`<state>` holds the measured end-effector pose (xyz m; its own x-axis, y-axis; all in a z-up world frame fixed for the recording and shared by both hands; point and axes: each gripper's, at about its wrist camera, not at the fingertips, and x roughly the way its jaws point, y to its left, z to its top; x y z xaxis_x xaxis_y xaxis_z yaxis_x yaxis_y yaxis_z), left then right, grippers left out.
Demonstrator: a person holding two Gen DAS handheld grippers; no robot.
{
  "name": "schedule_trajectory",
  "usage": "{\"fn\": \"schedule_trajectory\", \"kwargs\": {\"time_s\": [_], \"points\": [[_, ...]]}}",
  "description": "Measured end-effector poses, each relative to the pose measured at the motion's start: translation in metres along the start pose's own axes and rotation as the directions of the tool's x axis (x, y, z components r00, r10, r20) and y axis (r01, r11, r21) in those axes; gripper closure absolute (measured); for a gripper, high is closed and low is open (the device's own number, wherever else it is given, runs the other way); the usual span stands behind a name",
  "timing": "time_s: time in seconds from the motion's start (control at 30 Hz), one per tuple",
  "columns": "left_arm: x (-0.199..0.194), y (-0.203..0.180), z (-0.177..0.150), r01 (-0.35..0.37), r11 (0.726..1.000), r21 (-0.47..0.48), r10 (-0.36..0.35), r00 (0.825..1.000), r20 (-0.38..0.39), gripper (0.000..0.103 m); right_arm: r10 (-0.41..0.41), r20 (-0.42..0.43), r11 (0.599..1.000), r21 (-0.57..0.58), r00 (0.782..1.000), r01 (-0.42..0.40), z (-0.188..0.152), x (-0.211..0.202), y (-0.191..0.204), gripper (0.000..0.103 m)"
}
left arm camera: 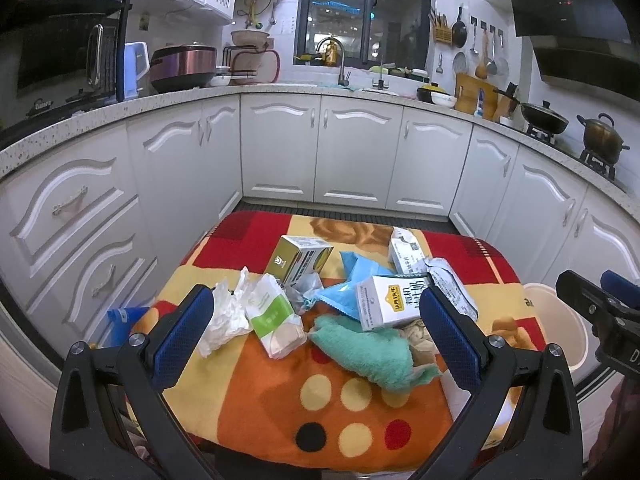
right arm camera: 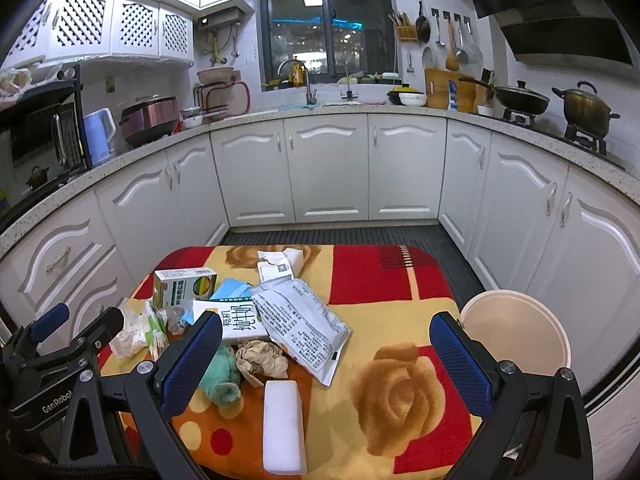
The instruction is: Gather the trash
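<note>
Trash lies on a colourful blanket-covered table (left arm camera: pixel 256 400): a milk carton (left arm camera: pixel 390 300), a gold box (left arm camera: pixel 298 260), a green tissue pack (left arm camera: pixel 274 322), a blue wrapper (left arm camera: pixel 352 284), a teal cloth (left arm camera: pixel 364 346), a white printed bag (right arm camera: pixel 300 326), crumpled brown paper (right arm camera: pixel 260 360) and a white foam block (right arm camera: pixel 282 426). My left gripper (left arm camera: pixel 316 338) is open and empty above the pile. My right gripper (right arm camera: pixel 326 360) is open and empty over the near edge. A beige bin (right arm camera: pixel 516 334) stands right of the table.
White kitchen cabinets (left arm camera: pixel 320 152) ring the table on three sides. The counter holds a rice cooker (left arm camera: pixel 182 66), a kettle (left arm camera: pixel 134 68), a sink faucet (left arm camera: pixel 340 60) and pots on a stove (left arm camera: pixel 600 138). A dark floor mat (right arm camera: pixel 332 236) lies beyond the table.
</note>
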<state>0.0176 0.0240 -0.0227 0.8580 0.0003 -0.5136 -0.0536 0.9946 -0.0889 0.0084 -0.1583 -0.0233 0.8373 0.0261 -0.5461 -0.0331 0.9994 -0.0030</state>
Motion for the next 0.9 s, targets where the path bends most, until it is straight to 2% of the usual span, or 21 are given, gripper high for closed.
{"fn": "schedule_trajectory", "kwargs": {"time_s": [0.7,0.9], "points": [[0.028,0.023,-0.008,-0.028,1.000,-0.014,0.027,0.997,-0.074,0.001,0.015,-0.087,1.000,-0.013,0.996,-0.016,-0.004,0.028,0.000,0.000],[0.035,0.047,-0.017,0.007,1.000,-0.016,-0.009,0.991,-0.131,0.001,0.035,-0.144,0.999,0.011,0.989,-0.034,-0.006,0.048,-0.010,0.000]]}}
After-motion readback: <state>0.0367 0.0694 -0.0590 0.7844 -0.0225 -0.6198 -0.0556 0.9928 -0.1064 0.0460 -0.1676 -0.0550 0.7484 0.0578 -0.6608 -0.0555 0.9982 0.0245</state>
